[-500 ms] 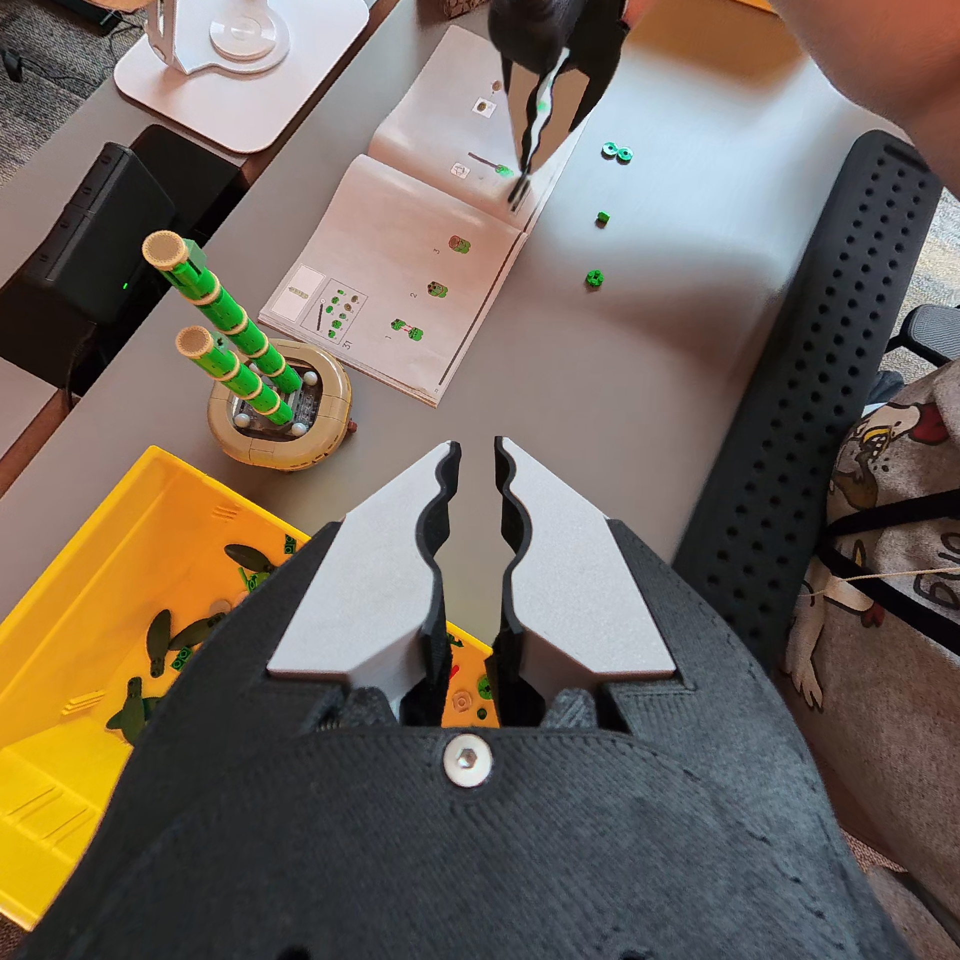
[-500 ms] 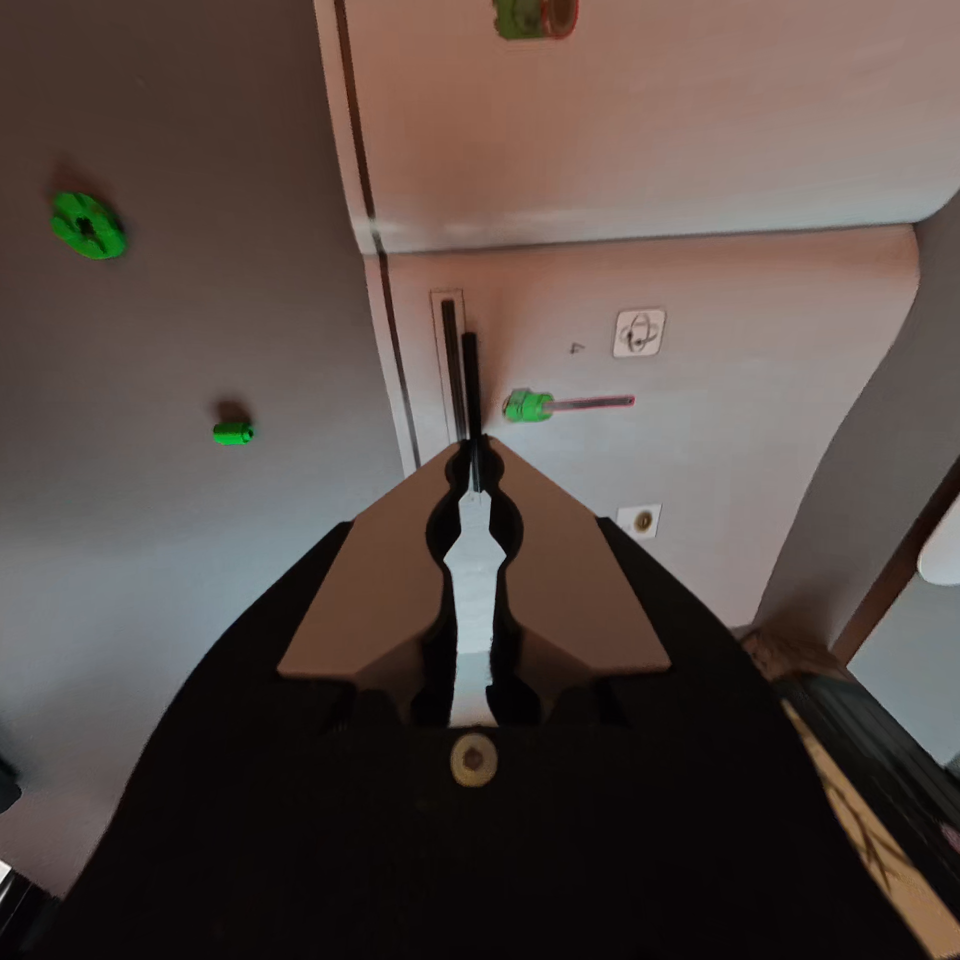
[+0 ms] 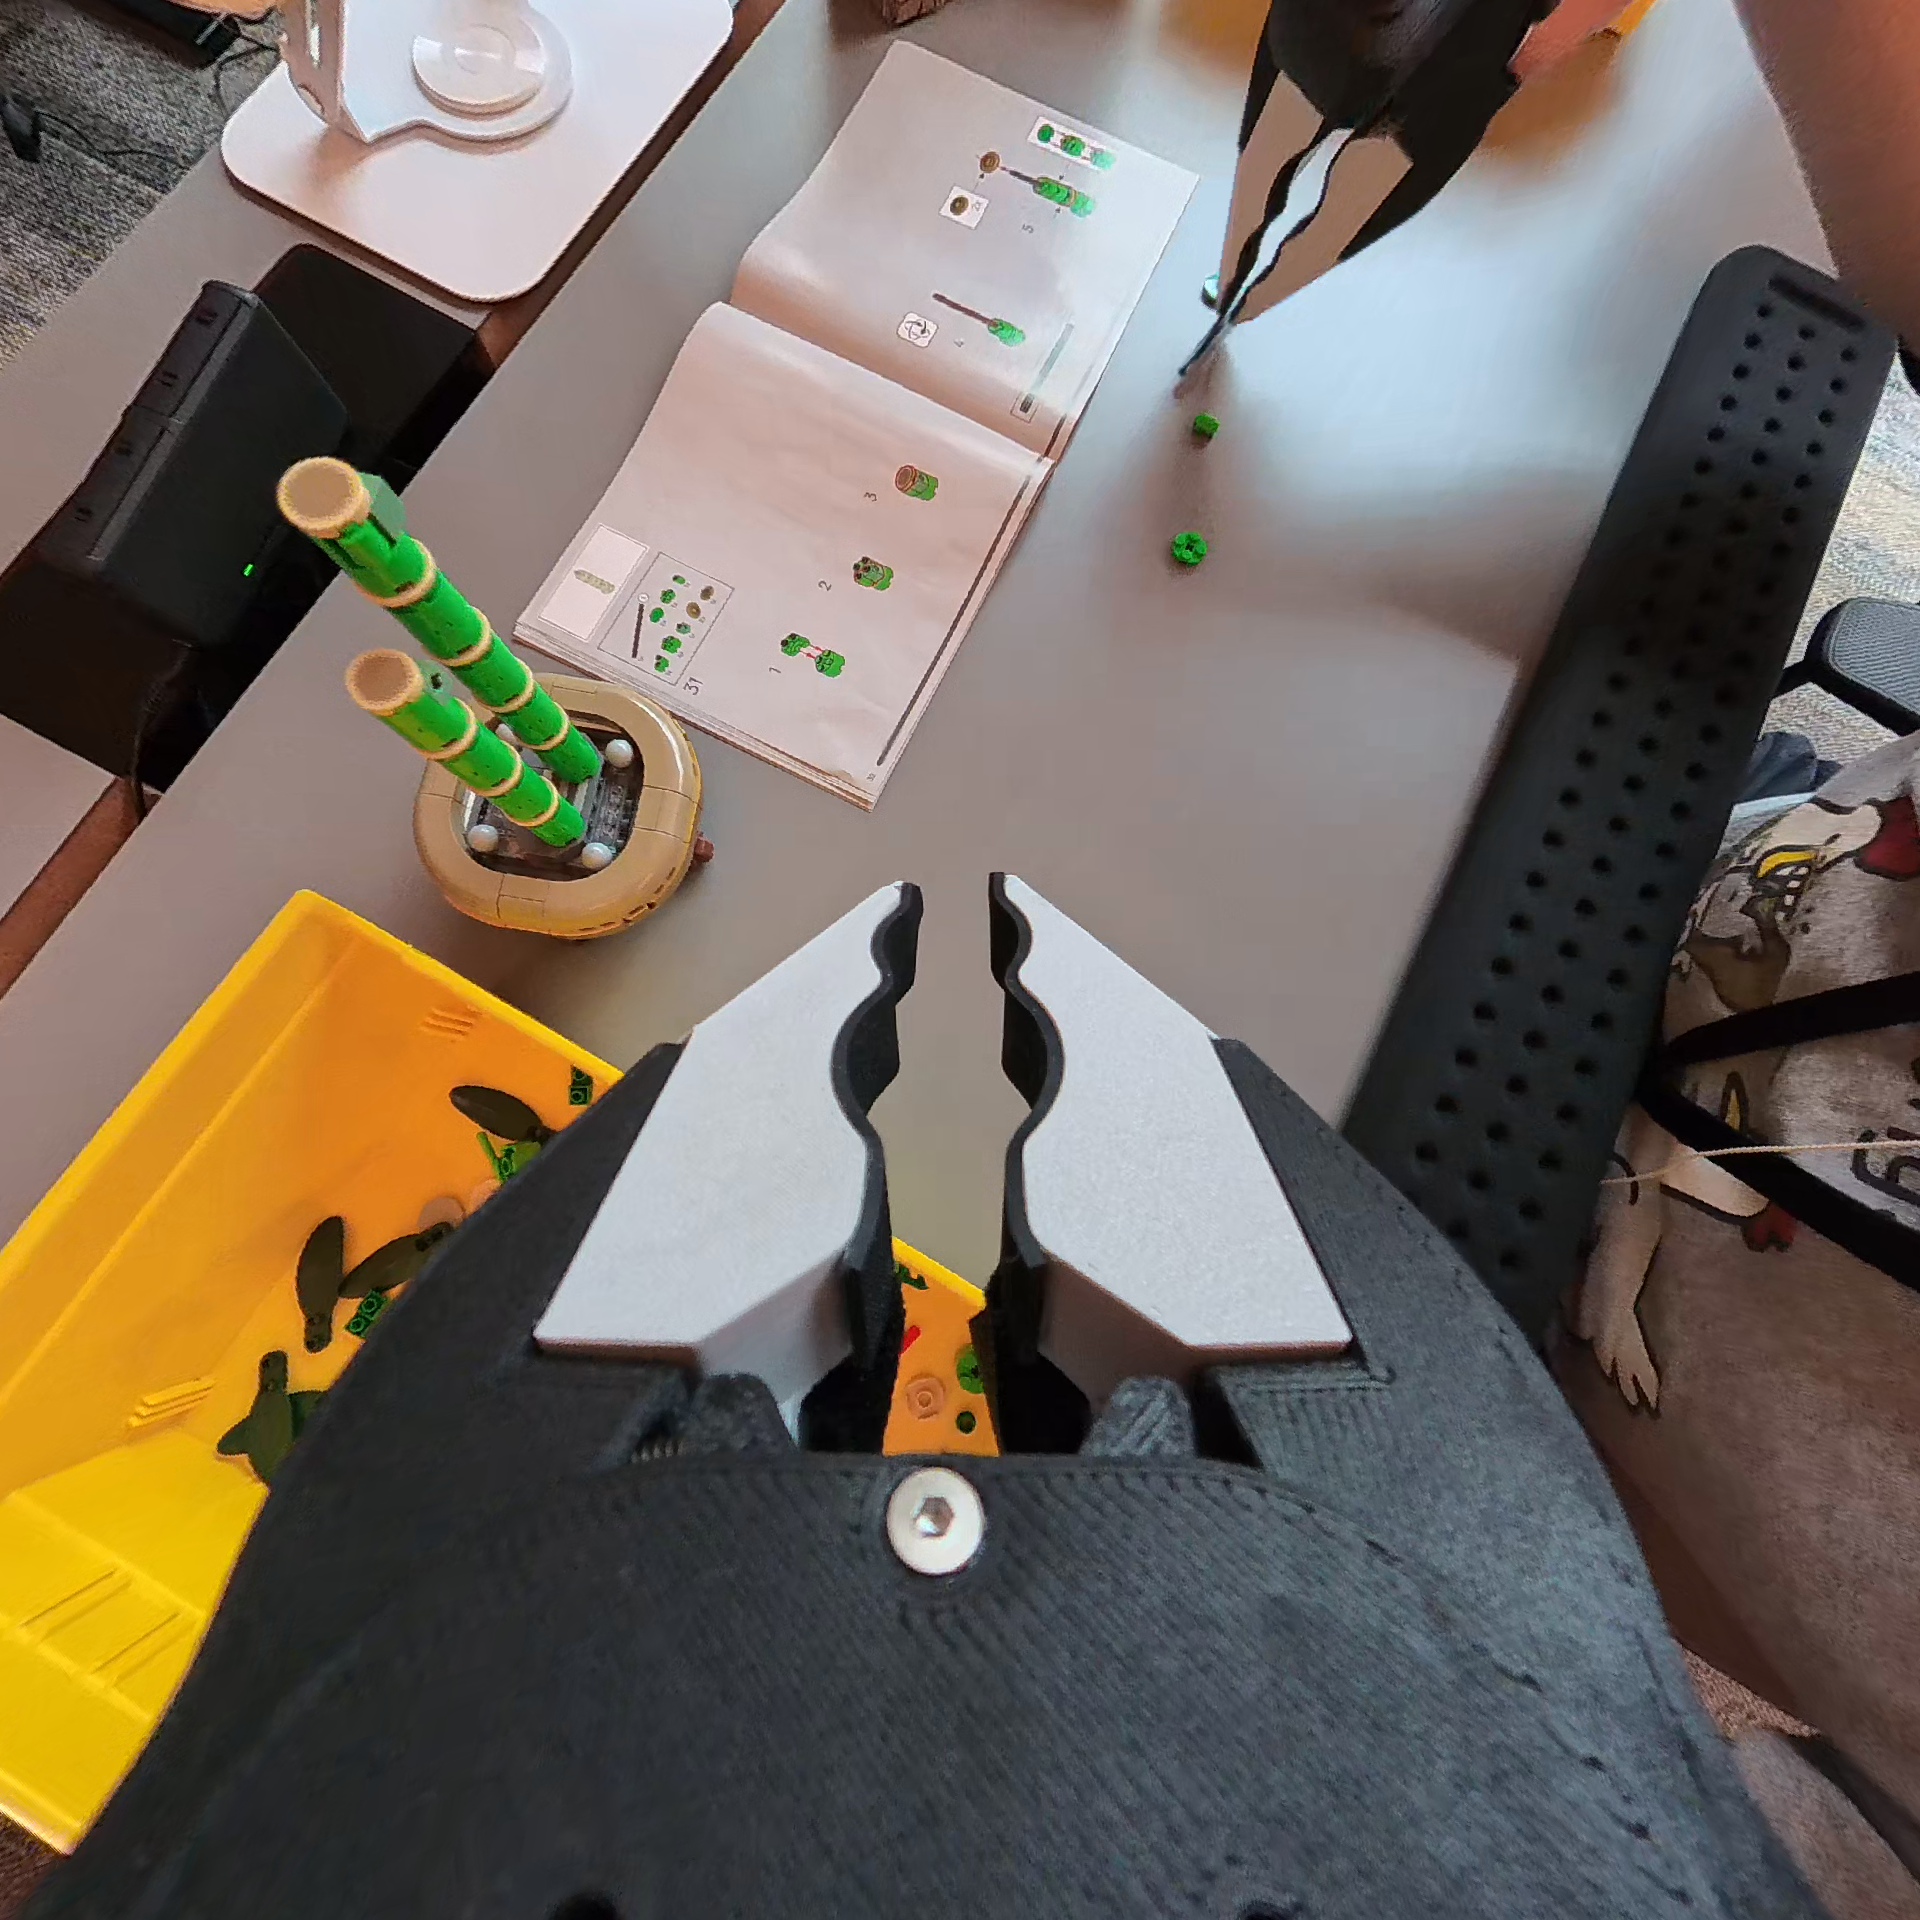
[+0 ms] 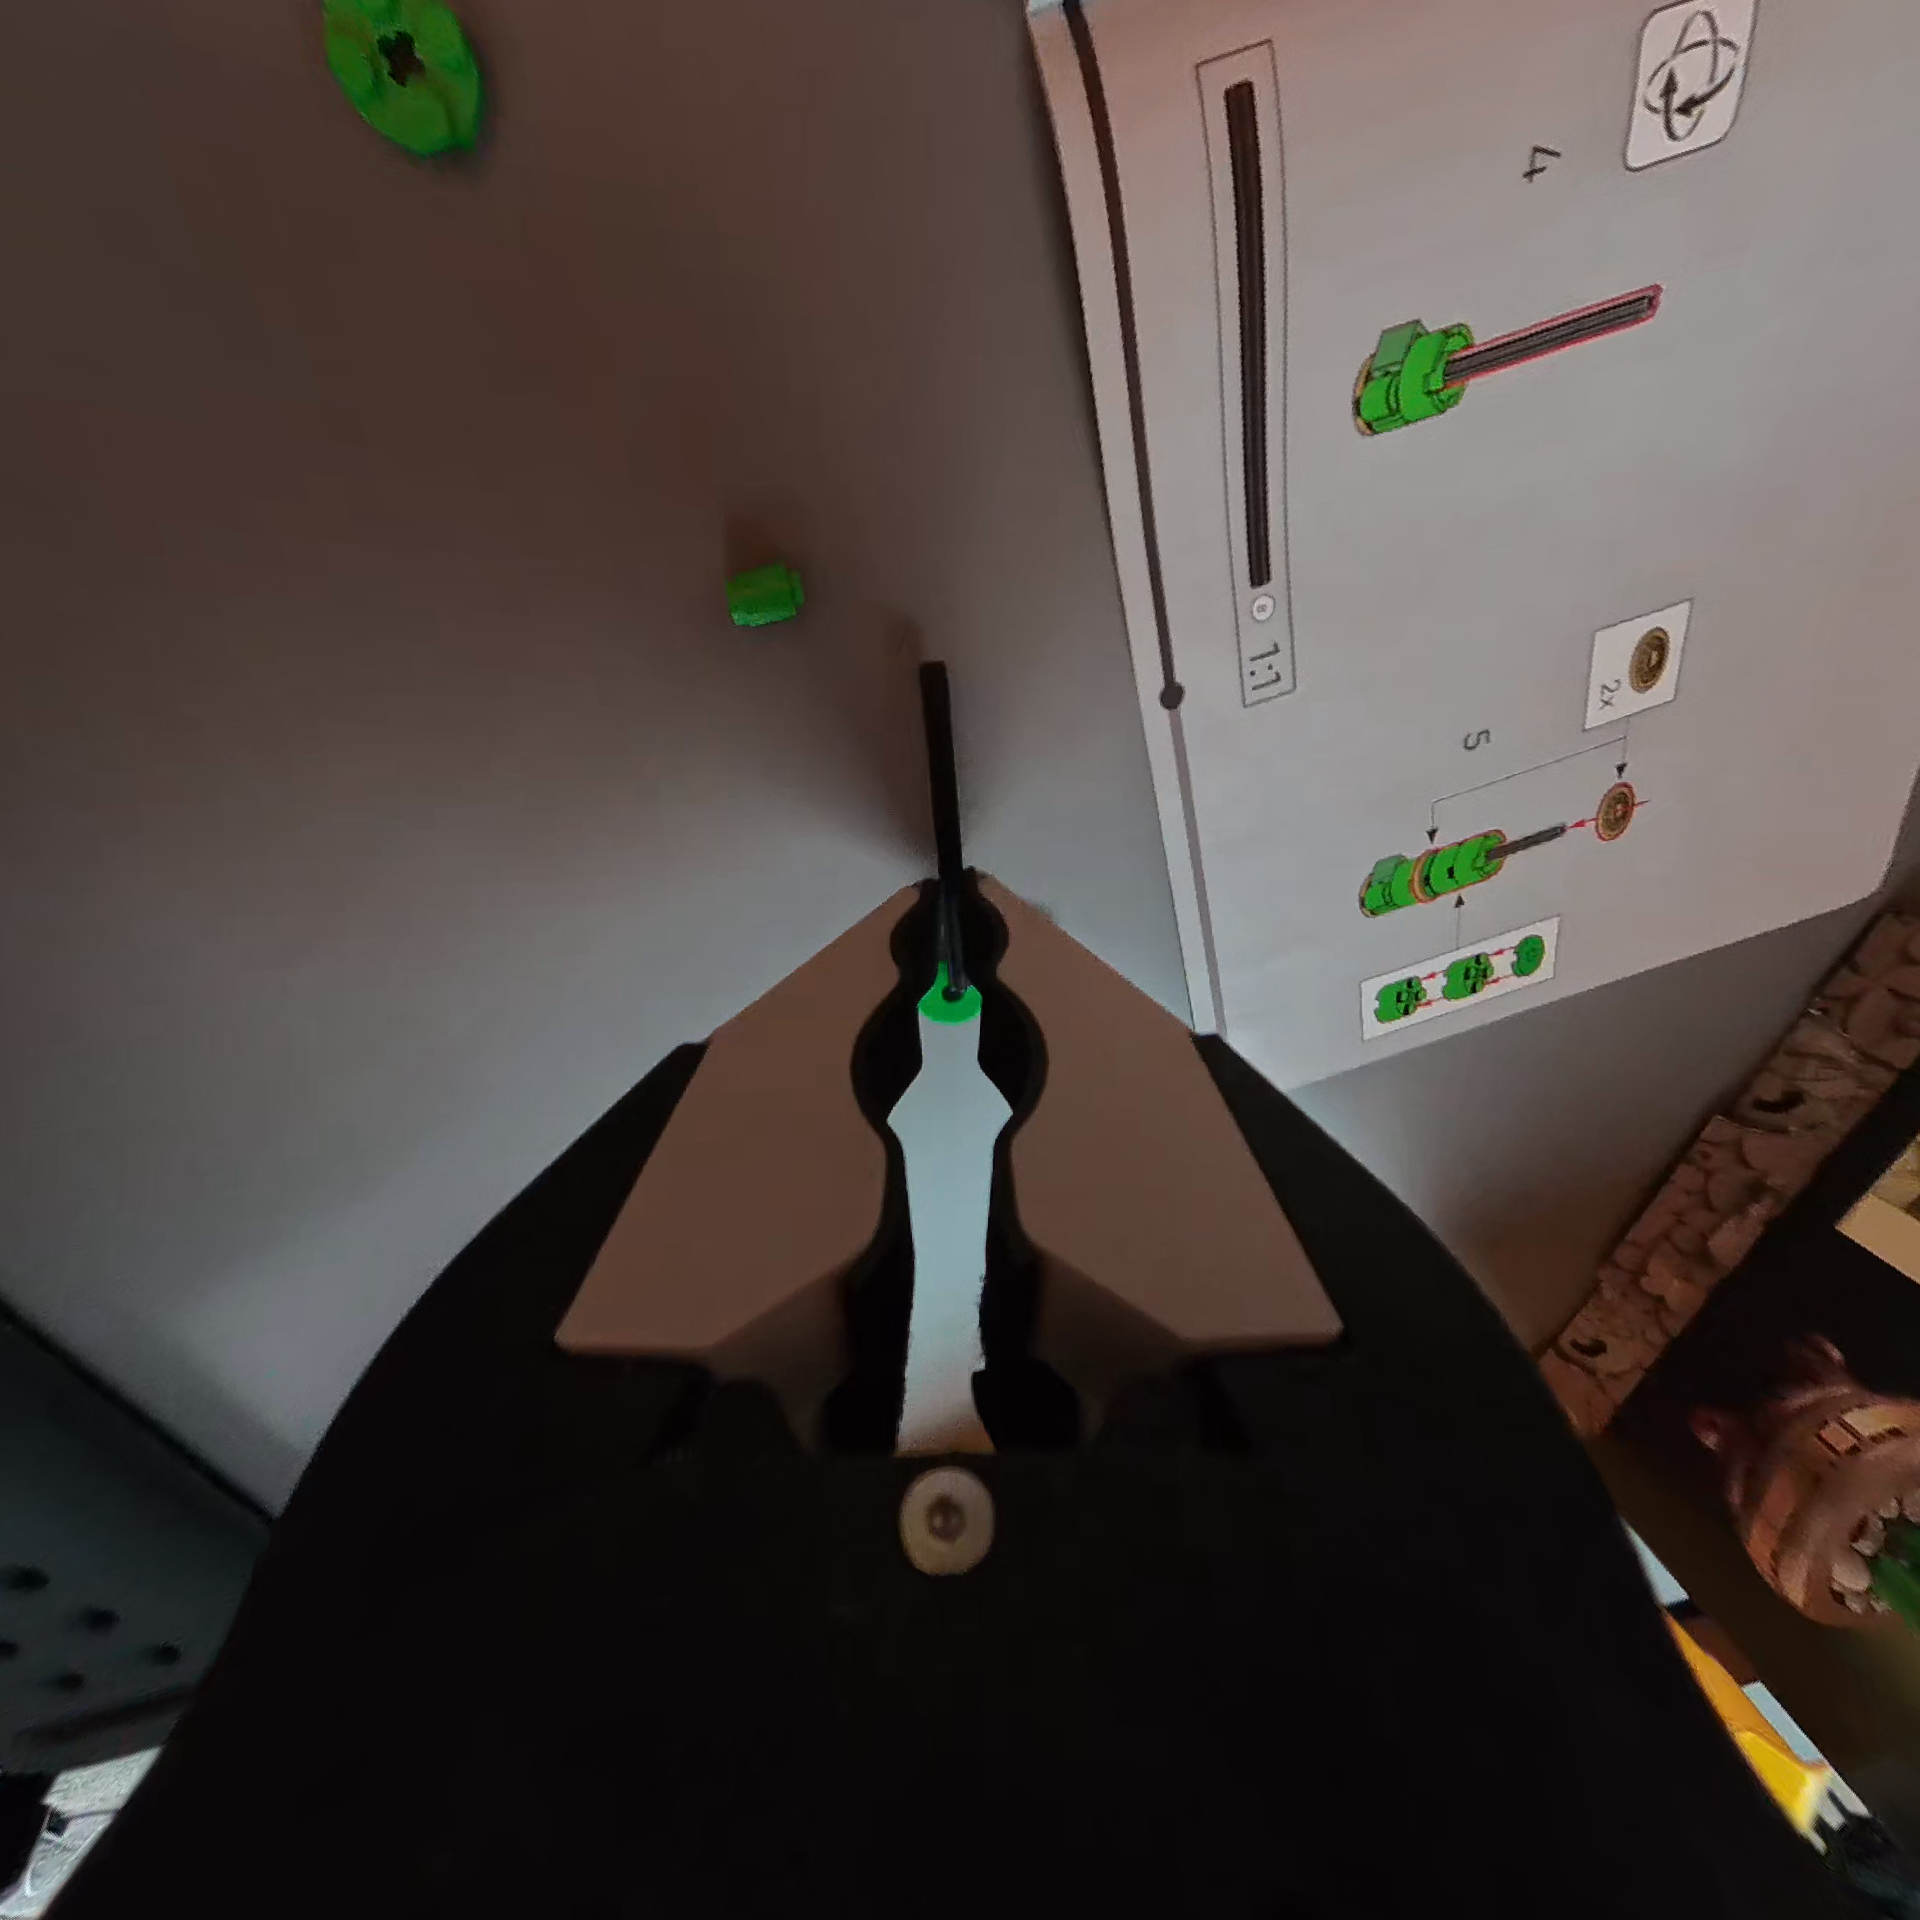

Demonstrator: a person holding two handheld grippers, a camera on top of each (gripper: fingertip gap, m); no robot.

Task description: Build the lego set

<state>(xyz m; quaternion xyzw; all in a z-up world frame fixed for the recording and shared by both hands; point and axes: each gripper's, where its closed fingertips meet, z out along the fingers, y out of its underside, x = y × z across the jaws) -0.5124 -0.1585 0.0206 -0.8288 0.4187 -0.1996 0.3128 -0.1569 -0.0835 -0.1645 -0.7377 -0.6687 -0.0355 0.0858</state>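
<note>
Left wrist view gives me whole grey surface [image 3: 1195, 831]: yellow bin [image 3: 208, 1195] of loose pieces, open instruction booklet [image 3: 831, 499], tan pot with two green bamboo stalks [image 3: 499, 727]. Right wrist view shows only booklet page close up, plus green piece seen between fingers behind tips.

My left claw [image 3: 954, 902] hangs above surface near bin, fingers slightly parted, nothing between them.

My right claw [image 4: 943, 883] pinches thin black axle [image 4: 938, 769]; axle points at small green stud [image 4: 764, 597]. Round green piece [image 4: 405, 68] lies farther off.
</note>
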